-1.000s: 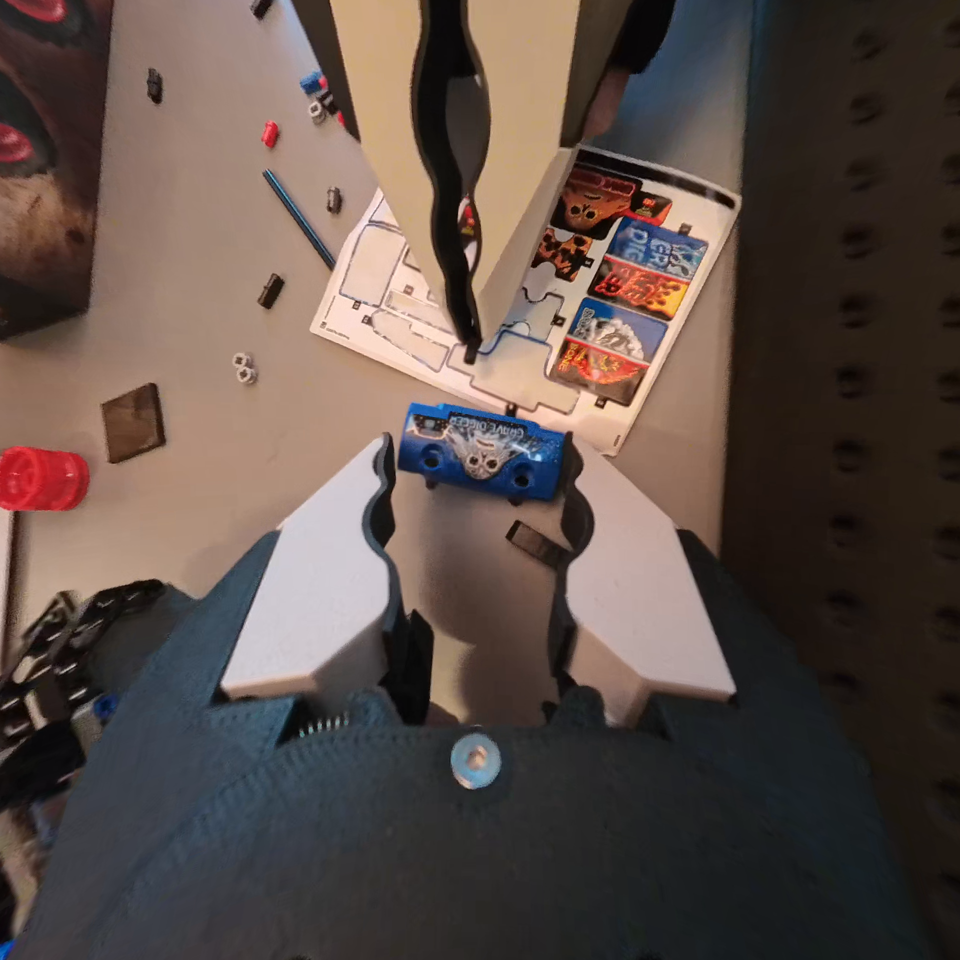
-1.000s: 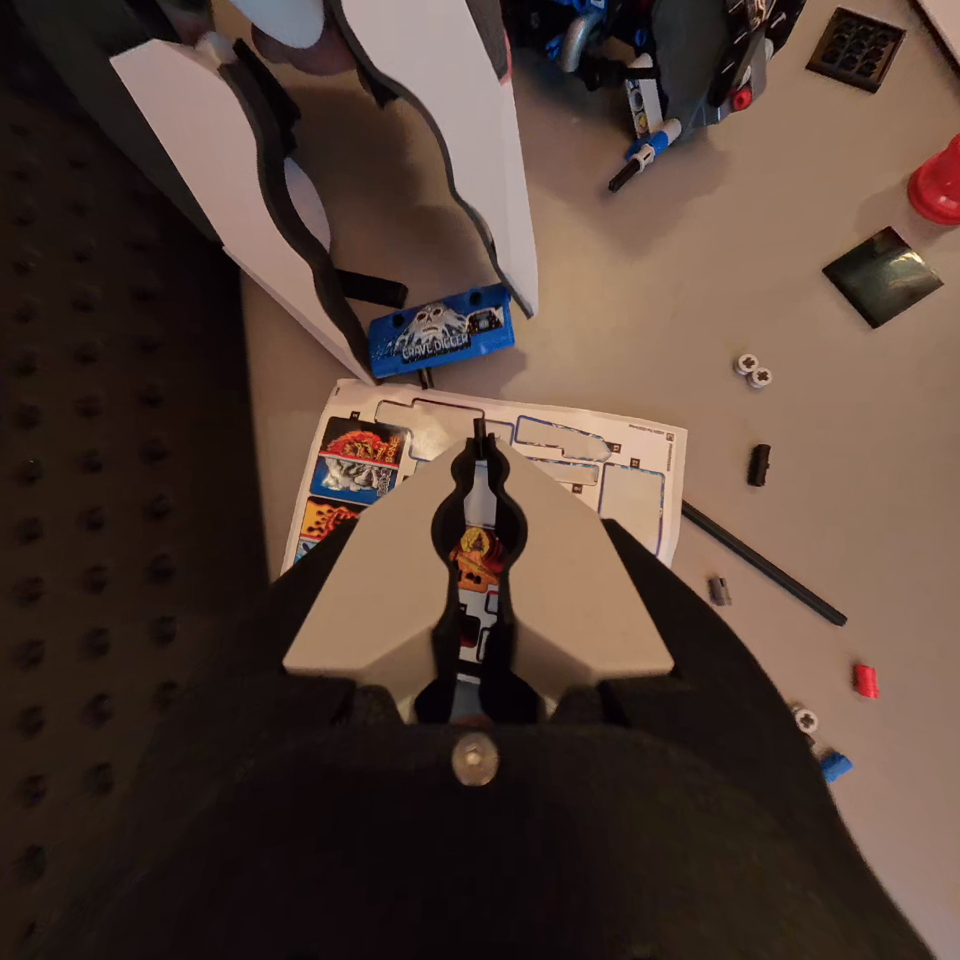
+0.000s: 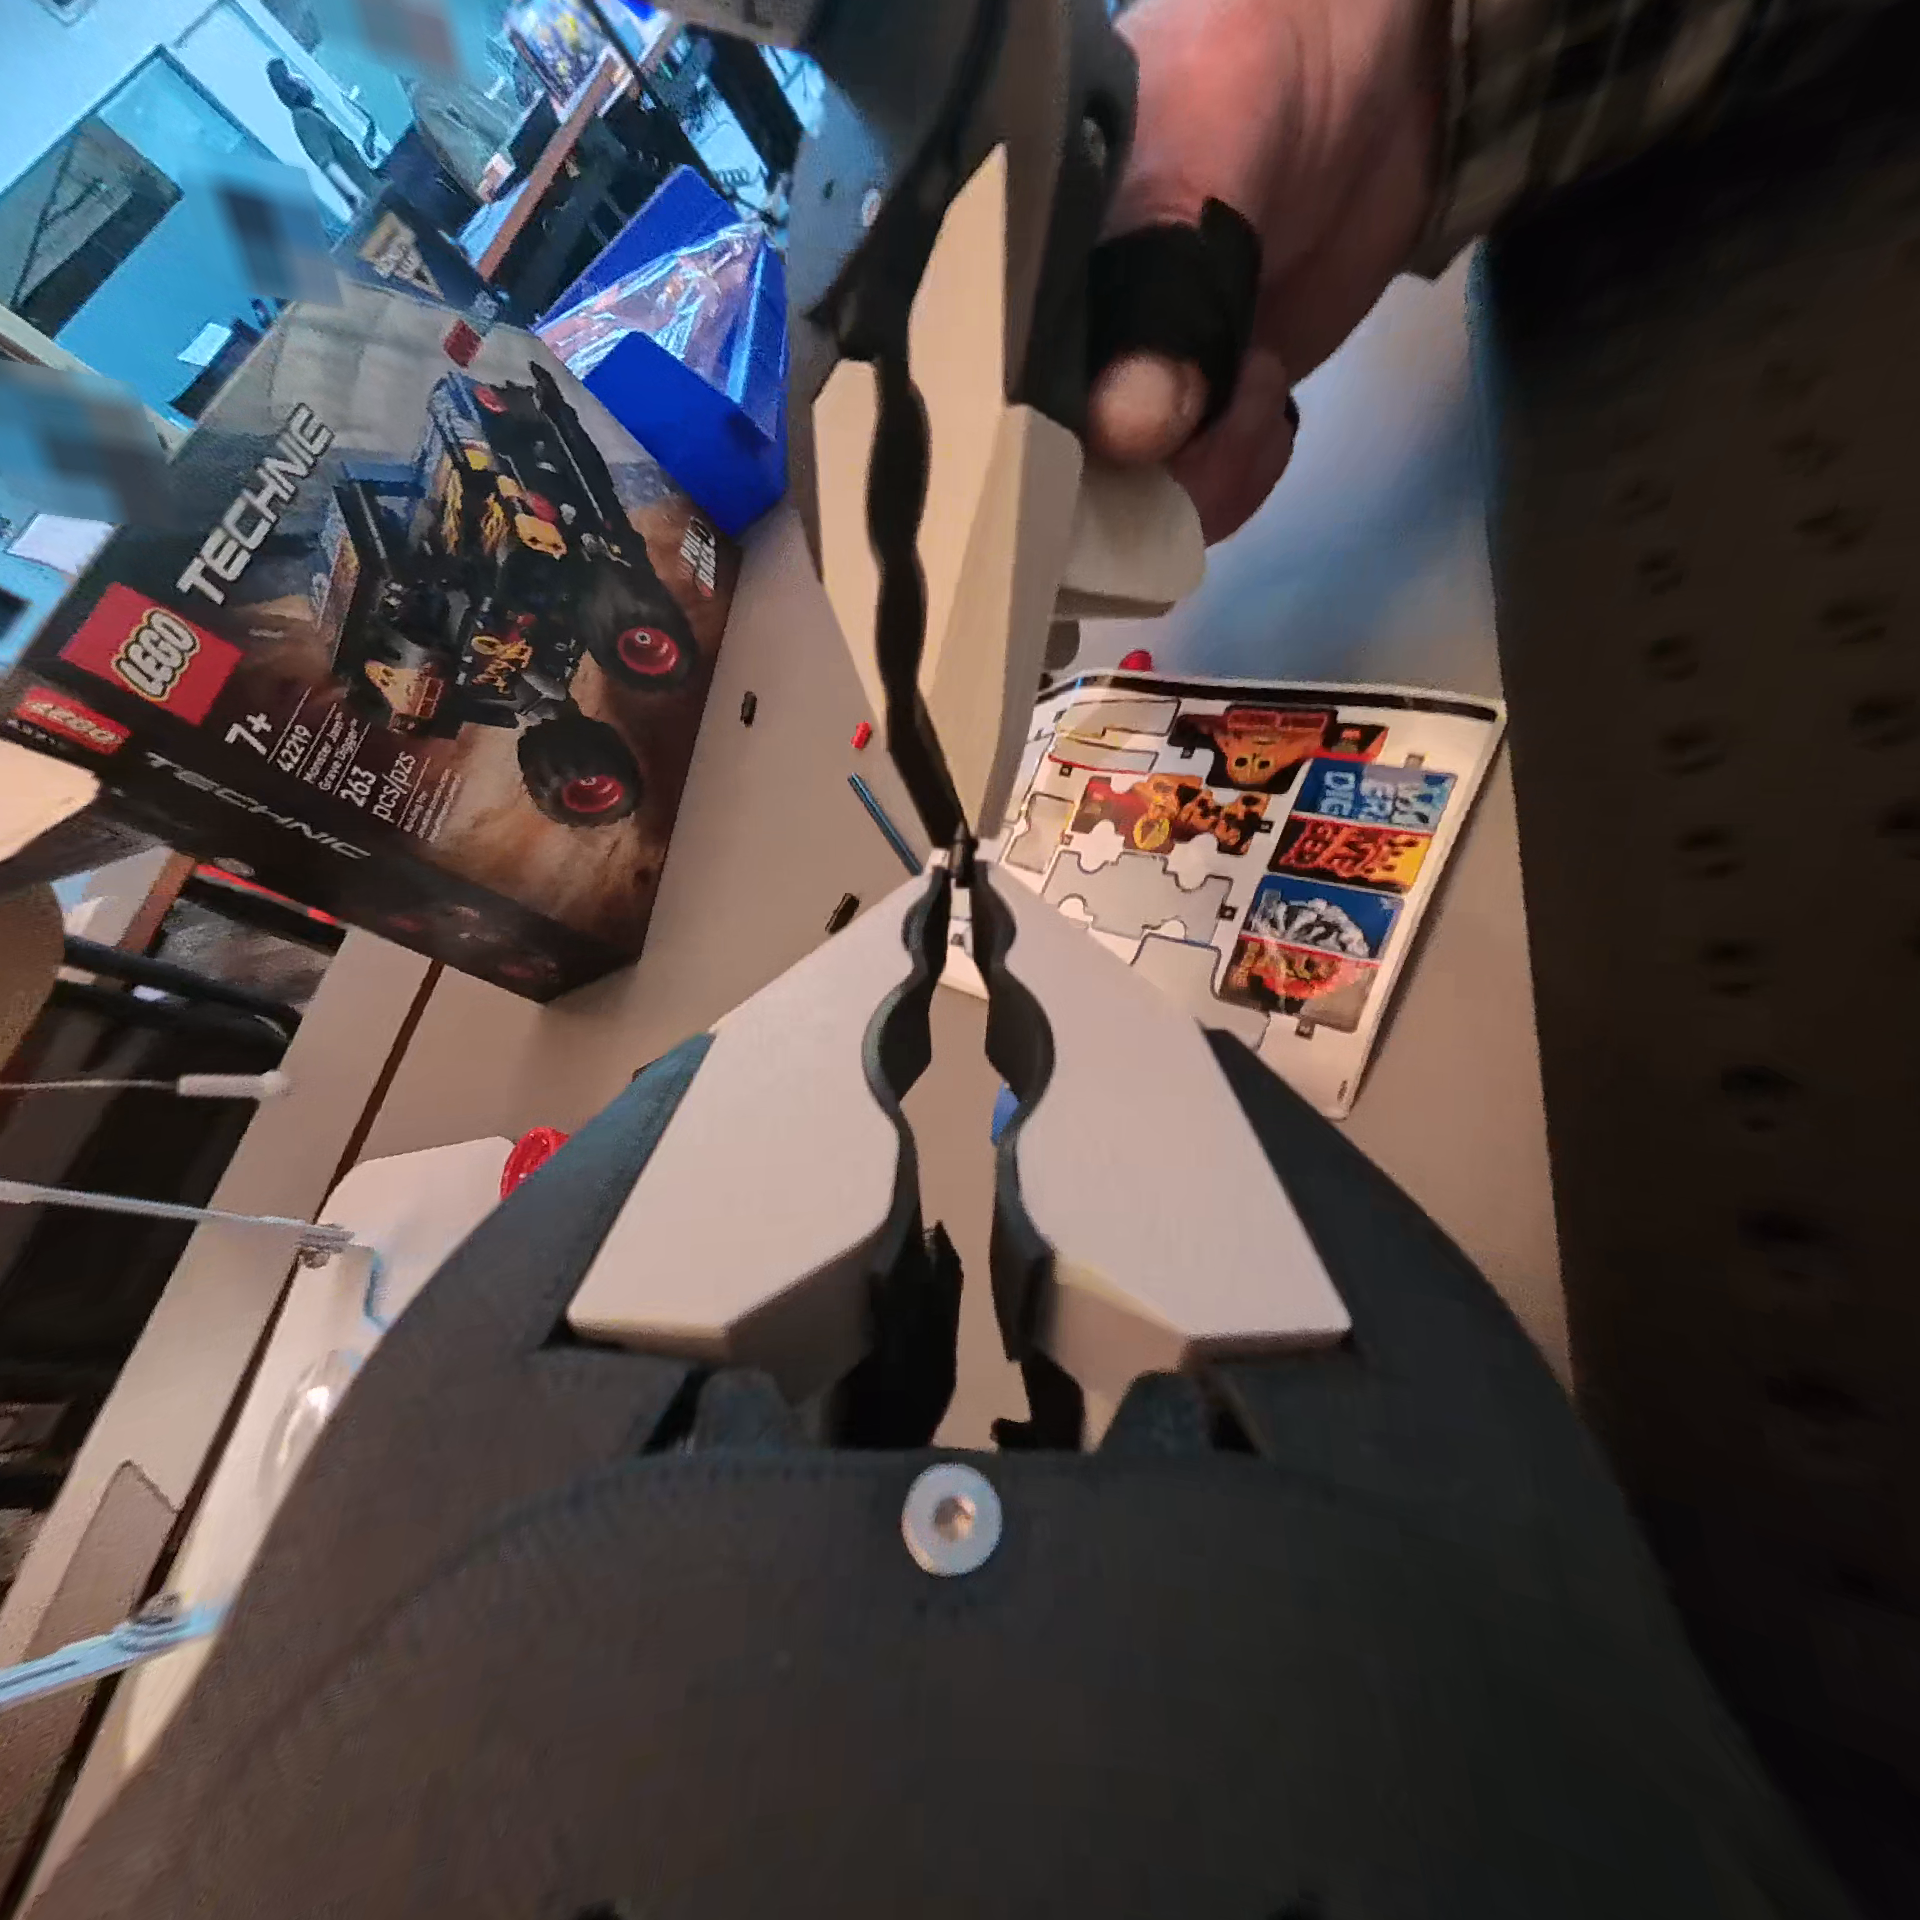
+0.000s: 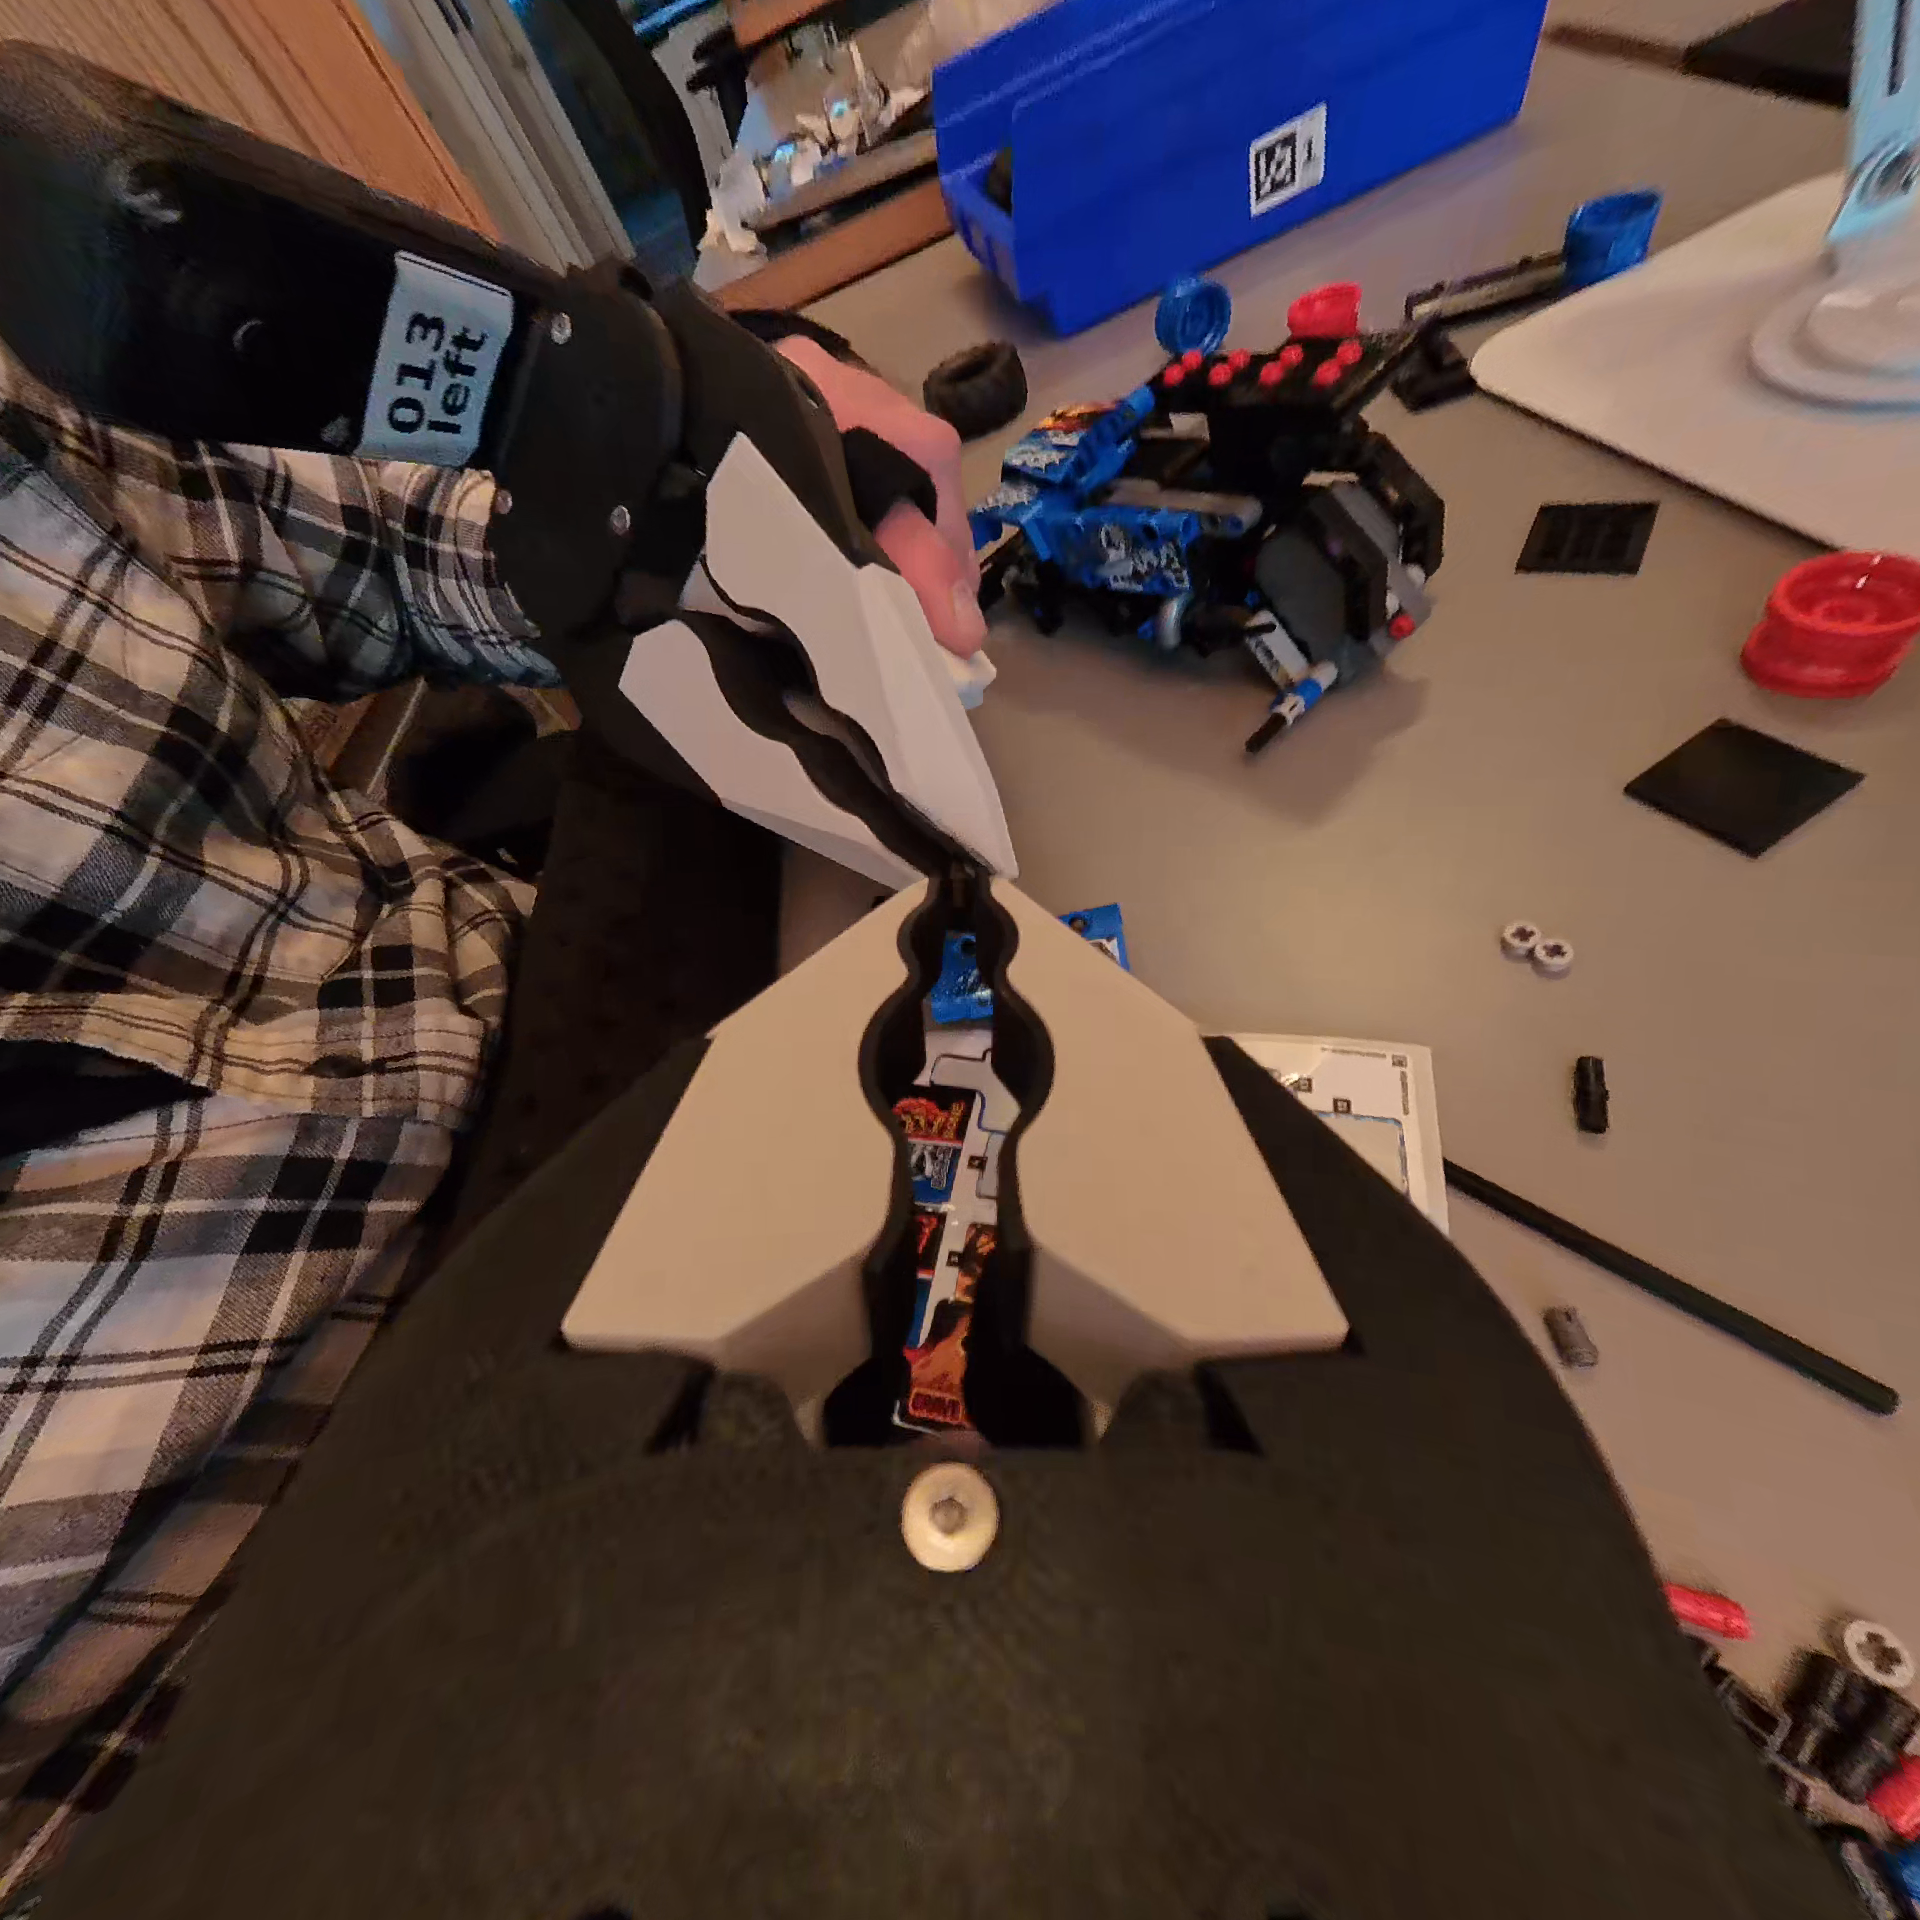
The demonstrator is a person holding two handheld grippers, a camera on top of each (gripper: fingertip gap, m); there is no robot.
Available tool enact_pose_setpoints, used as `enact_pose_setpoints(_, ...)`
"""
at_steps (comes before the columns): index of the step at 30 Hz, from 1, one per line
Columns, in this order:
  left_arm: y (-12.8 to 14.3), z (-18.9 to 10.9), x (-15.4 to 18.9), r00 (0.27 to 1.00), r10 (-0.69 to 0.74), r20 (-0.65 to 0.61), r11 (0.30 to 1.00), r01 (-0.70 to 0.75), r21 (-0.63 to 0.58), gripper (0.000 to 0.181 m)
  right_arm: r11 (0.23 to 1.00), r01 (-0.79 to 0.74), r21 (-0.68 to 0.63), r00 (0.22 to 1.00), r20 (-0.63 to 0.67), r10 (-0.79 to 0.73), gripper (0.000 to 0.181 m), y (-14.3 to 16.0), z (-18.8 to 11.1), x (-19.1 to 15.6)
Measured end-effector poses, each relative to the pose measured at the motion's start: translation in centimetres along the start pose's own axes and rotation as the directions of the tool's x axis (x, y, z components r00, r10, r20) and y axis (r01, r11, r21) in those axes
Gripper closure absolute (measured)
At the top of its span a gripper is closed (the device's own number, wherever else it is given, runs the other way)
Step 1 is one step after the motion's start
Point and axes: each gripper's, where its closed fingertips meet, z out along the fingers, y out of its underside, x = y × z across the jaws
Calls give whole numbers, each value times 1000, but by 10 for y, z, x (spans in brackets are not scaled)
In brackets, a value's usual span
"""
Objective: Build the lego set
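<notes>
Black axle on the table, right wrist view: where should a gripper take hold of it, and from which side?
Grip the axle near its middle, from straight above, fingers across its width. It is thin and lies flat on the table, so only its long sides offer a hold; the middle is clear of the sticker sheet and should balance.

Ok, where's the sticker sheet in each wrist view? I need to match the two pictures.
Left wrist view: the sticker sheet lies right of centre, flat on the table beyond the left gripper.
Right wrist view: the sheet shows through the slot between the right gripper's fingers and pokes out at their right.
Shared landmark: the blue bin at the table's far side.
</notes>
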Motion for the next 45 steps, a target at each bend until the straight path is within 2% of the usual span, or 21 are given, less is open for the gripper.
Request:
enact_pose_setpoints(8, -5, -1, 2, 995, -91, -29, 994, 93, 49, 179, 999, 15, 48, 1000, 10, -16, 179, -4, -3, -5)
enact_pose_setpoints(9, -2, 0, 2, 994, -96, -47, 995, 98, 22, 176, 999, 27, 41, 1000, 1, -27, 179, -3, -3, -4)
enact_pose_setpoints(11, 12, 0, 3, 983, -150, -110, 987, 142, -77, 140, 999, 25, 31, 1000, -17, -25, 179, -1, -4, -1)
enact_pose_setpoints(13, 28, 1, 11, 942, -265, -205, 954, 224, -201, 108, 1000, 19, 10, 999, -40, -19, 179, 5, -4, 5)
enact_pose_setpoints(16, 54, 3, 25, 922, -273, -273, 921, 169, -351, 99, 999, 25, -21, 998, -54, -26, 179, 12, -1, 8)
enact_pose_setpoints(19, 67, 7, 41, 900, -289, -327, 895, 133, -425, 102, 998, 30, -53, 997, -68, -34, 179, 17, 2, 11)
enact_pose_setpoints(21, 65, 11, 39, 891, -323, -318, 895, 179, -409, 122, 998, 24, -58, 997, -71, -28, 179, 19, 2, 12)
enact_pose_setpoints(26, 61, 12, 34, 898, -327, -293, 910, 217, -352, 122, 997, 34, -64, 995, -90, -39, 179, 21, 1, 14)
enact_pose_setpoints(29, 36, 8, 25, 886, -357, -295, 931, 313, -188, 122, 996, 66, -55, 990, -124, -72, 179, 17, -1, 15)
enact_pose_setpoints(35, 4, 1, 13, 840, -423, -340, 890, 456, 19, 122, 993, 120, 6, 980, -163, -118, 179, 1, -8, 11)
enact_pose_setpoints(38, -3, 0, 9, 834, -432, -345, 876, 478, 59, 123, 985, 170, -33, 963, -206, -173, 179, 3, -7, 13)
enact_pose_setpoints(45, -16, 0, 4, 816, -455, -356, 846, 521, 113, 123, 981, 192, 13, 958, -221, -184, 179, -7, -14, 11)
